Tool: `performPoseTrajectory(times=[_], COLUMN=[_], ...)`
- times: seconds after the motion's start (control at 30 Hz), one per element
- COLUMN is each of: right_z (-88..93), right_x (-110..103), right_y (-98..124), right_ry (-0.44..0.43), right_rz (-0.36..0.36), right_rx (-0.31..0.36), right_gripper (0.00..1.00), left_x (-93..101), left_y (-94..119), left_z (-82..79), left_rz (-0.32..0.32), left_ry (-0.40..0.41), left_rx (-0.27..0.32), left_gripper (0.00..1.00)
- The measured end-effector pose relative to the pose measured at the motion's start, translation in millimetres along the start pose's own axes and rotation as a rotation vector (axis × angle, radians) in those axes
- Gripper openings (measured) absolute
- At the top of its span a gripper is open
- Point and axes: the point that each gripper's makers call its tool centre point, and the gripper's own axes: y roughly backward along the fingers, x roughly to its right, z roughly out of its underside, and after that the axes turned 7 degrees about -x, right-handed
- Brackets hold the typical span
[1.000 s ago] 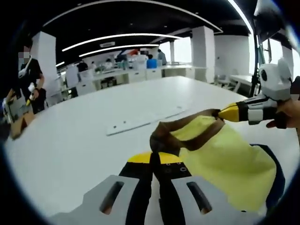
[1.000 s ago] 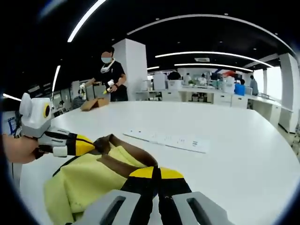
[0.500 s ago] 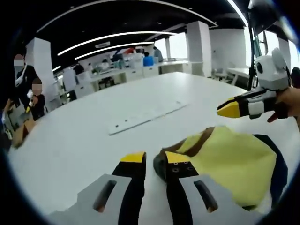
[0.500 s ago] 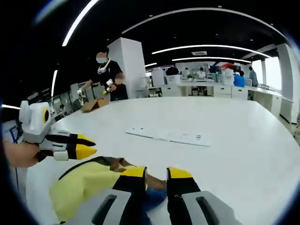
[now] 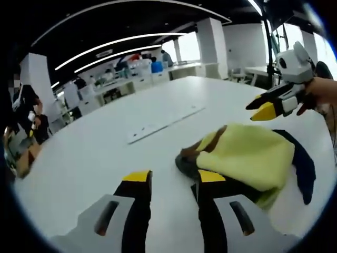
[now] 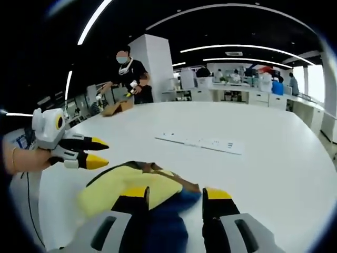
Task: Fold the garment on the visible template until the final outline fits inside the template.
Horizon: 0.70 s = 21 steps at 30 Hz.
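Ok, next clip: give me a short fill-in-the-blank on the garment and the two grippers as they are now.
1. The garment on the table is mostly ____ in colour.
2. The left gripper has its fingers ____.
3. The right gripper holds ____.
4. The garment's trim is ____.

Missing words: yellow; open; nothing; brown

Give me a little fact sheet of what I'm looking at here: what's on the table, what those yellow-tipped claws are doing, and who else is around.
Surface: white table
Garment: yellow garment with brown trim and a dark blue part, lying in a folded heap
Flat item beyond it: white template sheet, apart from the garment
Left gripper: open, holding nothing, beside the garment's brown edge
Right gripper: open, holding nothing, just above the garment
Background: a person in black standing at the table's far side, desks behind
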Motion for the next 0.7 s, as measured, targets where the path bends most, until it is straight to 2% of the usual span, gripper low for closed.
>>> performPoseTrajectory(times=[0.3,0.43,0.7], right_z=[24.1,34.7,64.6], right_x=[-1.6,-2.5,-3.8], right_y=[19.5,26.0,33.5], right_ry=[-0.025,-0.04,-0.085], right_rz=[-0.005,-0.012,-0.012], right_rx=[-0.043,-0.067,-0.149], right_gripper=[0.39,0.37,0.31], left_x=[3.5,12.2,28.8], left_y=[1.4,-0.8,-9.8], left_z=[27.9,32.9,46.9], left_rz=[0.035,0.07,0.128], left_ry=[0.055,0.096,0.109], left_rx=[-0.071,-0.073,-0.112], left_gripper=[0.33,0.32,0.3])
